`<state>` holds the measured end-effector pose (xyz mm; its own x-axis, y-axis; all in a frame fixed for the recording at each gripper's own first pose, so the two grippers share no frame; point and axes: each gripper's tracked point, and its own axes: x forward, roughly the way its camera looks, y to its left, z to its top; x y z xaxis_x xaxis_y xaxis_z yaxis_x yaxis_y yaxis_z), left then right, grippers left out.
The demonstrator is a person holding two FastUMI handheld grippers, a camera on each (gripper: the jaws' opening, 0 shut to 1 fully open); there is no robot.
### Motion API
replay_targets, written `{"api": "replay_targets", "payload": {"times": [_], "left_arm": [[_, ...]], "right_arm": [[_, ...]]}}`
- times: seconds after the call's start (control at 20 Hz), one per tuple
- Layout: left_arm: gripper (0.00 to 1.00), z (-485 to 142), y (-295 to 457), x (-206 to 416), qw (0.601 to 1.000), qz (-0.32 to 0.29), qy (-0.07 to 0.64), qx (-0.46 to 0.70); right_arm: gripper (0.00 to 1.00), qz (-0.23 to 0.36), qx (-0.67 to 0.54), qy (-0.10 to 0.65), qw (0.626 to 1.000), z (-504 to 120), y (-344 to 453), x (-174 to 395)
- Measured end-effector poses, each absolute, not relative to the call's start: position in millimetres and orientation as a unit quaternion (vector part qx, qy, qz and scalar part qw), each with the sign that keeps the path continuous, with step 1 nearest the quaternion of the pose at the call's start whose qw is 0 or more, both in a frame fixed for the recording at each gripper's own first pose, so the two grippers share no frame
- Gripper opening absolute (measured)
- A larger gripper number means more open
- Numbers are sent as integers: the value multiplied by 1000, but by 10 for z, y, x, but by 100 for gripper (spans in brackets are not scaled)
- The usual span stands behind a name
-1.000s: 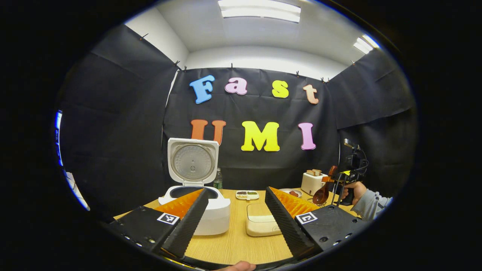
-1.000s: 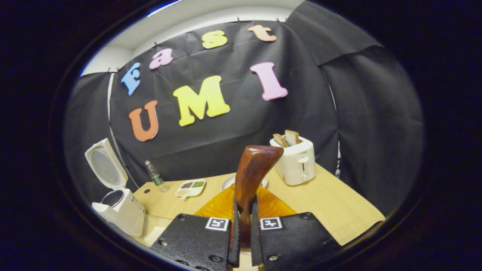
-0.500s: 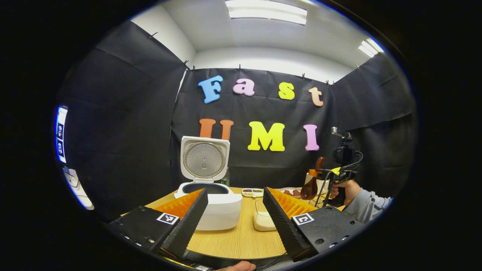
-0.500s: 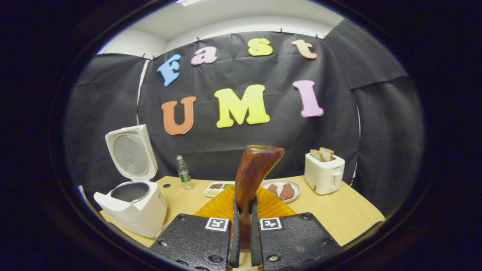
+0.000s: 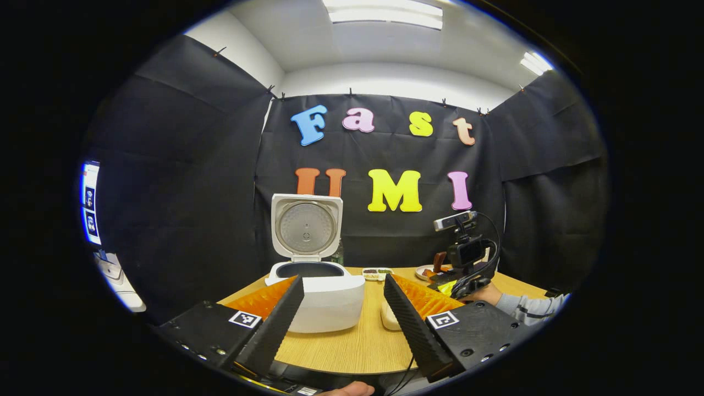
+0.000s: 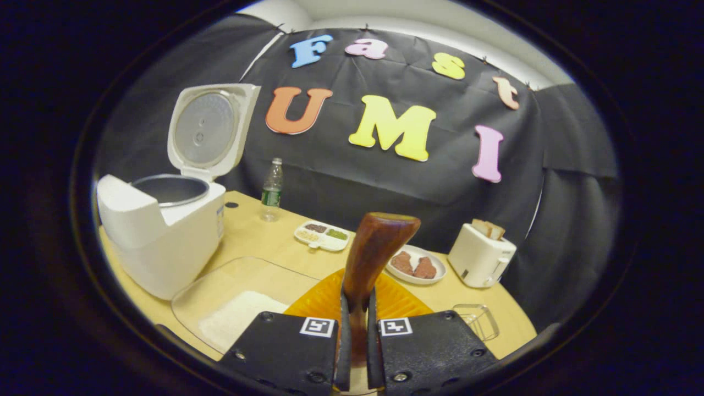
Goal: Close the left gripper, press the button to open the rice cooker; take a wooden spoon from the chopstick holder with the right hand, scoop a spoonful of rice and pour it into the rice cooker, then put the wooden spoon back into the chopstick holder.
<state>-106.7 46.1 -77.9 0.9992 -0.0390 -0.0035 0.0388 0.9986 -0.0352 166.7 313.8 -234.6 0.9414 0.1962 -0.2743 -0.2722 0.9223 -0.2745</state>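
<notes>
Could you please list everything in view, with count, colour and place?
rice cooker: one, white, lid up, table's left side.
rice container: one, clear, white rice inside, in front of the cooker.
wooden spoon: one, dark brown, clamped in the right gripper.
water bottle: one, clear, green label, by the back wall.
divided dish: one, white, mid table.
plate: one, white, two brown pieces on it.
toaster: one, white, bread in its slots, right side.
holder: one, clear, near right edge.
table: one, light wood.
left gripper: open, over the near table edge.
right gripper: shut on the spoon.
</notes>
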Motion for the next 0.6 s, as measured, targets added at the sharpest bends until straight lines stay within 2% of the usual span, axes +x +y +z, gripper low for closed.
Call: {"api": "replay_targets", "payload": {"times": [0.25, 0.5, 0.6], "left_arm": [[94, -821, 412, -1034, 999, -24, 13, -30], [94, -756, 346, -1038, 999, -26, 8, -23], [94, -743, 311, -1049, 999, -28, 8, -17]], "right_arm": [[17, 124, -7, 201, 972, -2651, 3094, 1511], [15, 181, 159, 269, 933, -2757, 3404, 1394], [15, 182, 193, 272, 925, -2729, 3391, 1408]]}}
